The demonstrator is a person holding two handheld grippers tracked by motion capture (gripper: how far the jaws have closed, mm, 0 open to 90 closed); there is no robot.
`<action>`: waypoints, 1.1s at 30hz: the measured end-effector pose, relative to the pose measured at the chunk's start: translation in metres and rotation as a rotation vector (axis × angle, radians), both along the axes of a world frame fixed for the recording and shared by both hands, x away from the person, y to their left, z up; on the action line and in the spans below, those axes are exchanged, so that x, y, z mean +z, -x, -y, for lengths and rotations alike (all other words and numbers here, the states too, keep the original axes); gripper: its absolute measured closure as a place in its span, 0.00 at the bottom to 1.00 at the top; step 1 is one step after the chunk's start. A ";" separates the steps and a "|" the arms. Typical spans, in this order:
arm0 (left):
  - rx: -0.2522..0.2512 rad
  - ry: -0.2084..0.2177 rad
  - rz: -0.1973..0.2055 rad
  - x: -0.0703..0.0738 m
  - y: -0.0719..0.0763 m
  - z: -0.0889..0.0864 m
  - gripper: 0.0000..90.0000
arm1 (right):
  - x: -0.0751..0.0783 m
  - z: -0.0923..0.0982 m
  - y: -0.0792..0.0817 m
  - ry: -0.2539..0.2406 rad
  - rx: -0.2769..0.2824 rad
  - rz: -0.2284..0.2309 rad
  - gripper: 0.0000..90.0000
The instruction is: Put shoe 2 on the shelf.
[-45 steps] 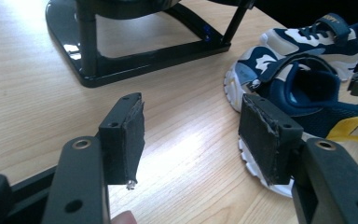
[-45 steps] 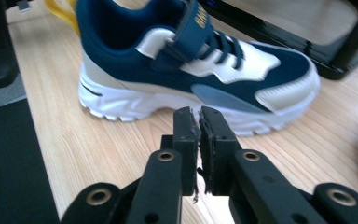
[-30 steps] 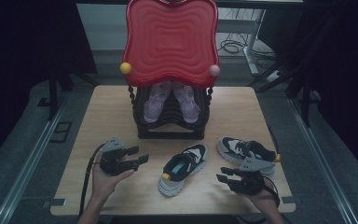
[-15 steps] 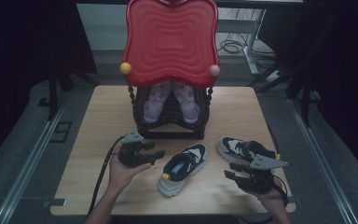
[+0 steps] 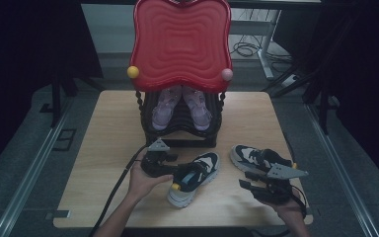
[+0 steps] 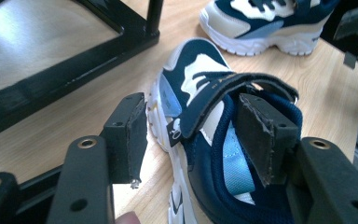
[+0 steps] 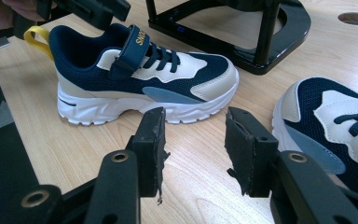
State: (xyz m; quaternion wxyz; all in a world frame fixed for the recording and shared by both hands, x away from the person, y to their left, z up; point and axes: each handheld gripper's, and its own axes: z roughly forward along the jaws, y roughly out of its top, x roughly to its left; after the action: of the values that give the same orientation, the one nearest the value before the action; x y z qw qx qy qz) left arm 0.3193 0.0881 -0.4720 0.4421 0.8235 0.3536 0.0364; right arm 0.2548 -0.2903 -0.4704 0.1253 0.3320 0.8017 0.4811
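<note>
The near shoe (image 5: 192, 177) lies on the tabletop (image 5: 108, 148) in front of the black shoe rack (image 5: 180, 123), its long axis running from near-left heel to far-right toe. The left gripper (image 5: 170, 165) is at its heel end, one jaw outside the collar and one inside the opening; its jaws have just been closing, not yet pressing. The left hand (image 5: 145, 180) reaches in low from the near side. The right gripper (image 5: 256, 180) hovers open beside the second shoe (image 5: 256, 158) at the right.
</note>
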 end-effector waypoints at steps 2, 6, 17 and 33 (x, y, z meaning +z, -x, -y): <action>-0.008 -0.013 0.000 -0.001 0.000 0.002 0.50 | 0.000 0.000 0.000 -0.001 -0.002 -0.001 0.65; -0.022 -0.026 -0.005 -0.003 -0.002 0.007 0.52 | -0.001 0.000 0.000 0.001 -0.003 -0.003 0.65; -0.064 -0.080 -0.031 -0.014 -0.005 0.020 0.69 | -0.001 0.001 -0.001 0.000 -0.008 -0.007 0.65; -0.043 -0.104 -0.026 -0.013 -0.002 0.022 0.78 | 0.017 0.002 -0.004 0.008 -0.004 0.012 0.64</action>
State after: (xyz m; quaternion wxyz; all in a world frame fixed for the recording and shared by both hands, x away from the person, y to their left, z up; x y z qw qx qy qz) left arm 0.3214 0.0661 -0.4854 0.3947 0.8532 0.3393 0.0344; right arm 0.2583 -0.2920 -0.4536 0.1322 0.3300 0.8021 0.4798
